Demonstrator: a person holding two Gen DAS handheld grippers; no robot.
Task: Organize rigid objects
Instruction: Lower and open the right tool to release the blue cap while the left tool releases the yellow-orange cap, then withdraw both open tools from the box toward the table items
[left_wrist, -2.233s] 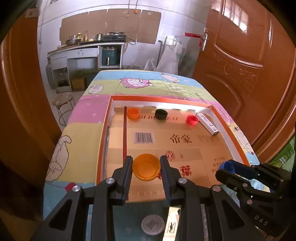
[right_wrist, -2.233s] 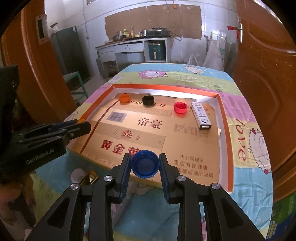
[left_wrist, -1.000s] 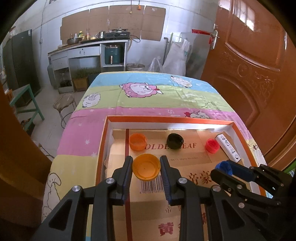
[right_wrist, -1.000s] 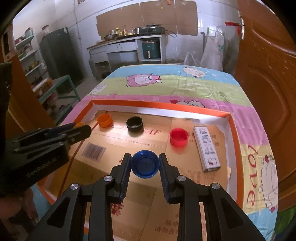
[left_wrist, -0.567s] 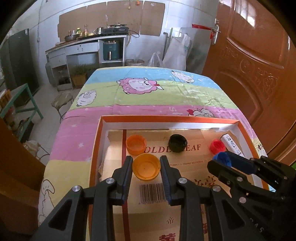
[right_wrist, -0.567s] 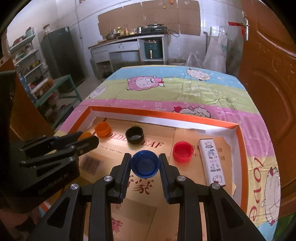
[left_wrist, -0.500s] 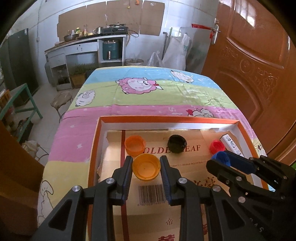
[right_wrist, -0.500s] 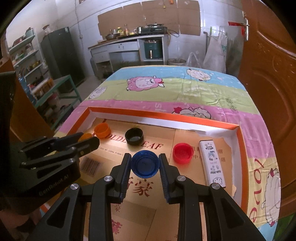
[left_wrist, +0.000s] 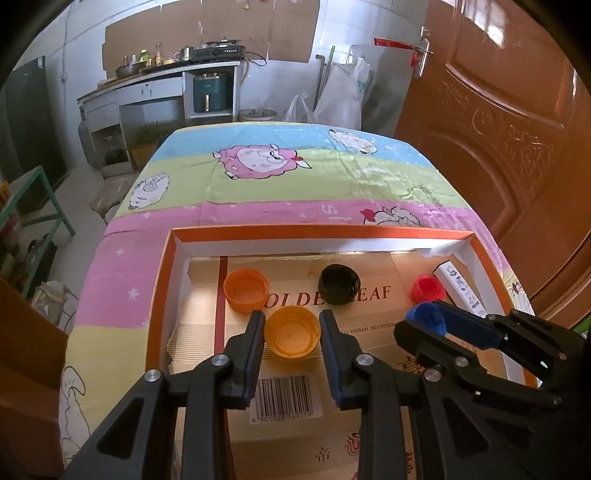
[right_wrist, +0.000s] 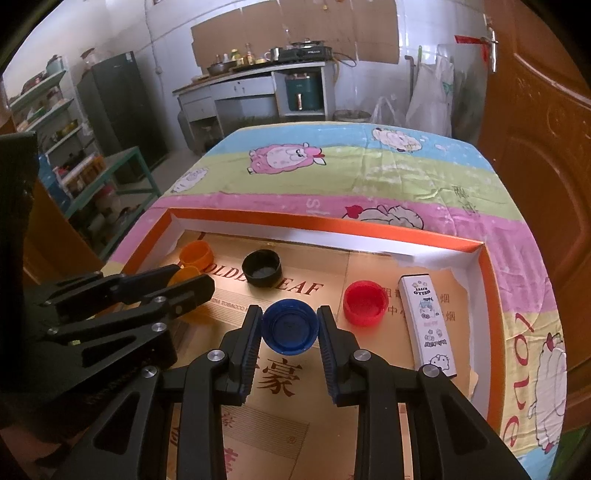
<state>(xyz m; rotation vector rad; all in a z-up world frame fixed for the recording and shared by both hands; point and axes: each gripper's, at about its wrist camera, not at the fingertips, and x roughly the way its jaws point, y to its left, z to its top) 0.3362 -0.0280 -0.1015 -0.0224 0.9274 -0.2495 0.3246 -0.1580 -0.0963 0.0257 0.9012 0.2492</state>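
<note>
My left gripper (left_wrist: 291, 334) clamps a yellow cap (left_wrist: 291, 333) and my right gripper (right_wrist: 290, 326) a blue cap (right_wrist: 290, 326) over the tray (left_wrist: 314, 233), where orange (left_wrist: 246, 290), black (left_wrist: 340, 284) and red (left_wrist: 428, 288) caps and a small box (right_wrist: 428, 315) lie.

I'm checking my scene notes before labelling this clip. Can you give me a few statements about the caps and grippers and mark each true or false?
1. The left gripper is shut on the yellow-orange cap. True.
2. The right gripper holds a red cap. False: it holds the blue cap; the red cap lies in the tray.
3. The black cap lies between the orange cap and the red cap. True.
4. The white box stands upright outside the tray. False: it lies flat inside, near the right wall.
</note>
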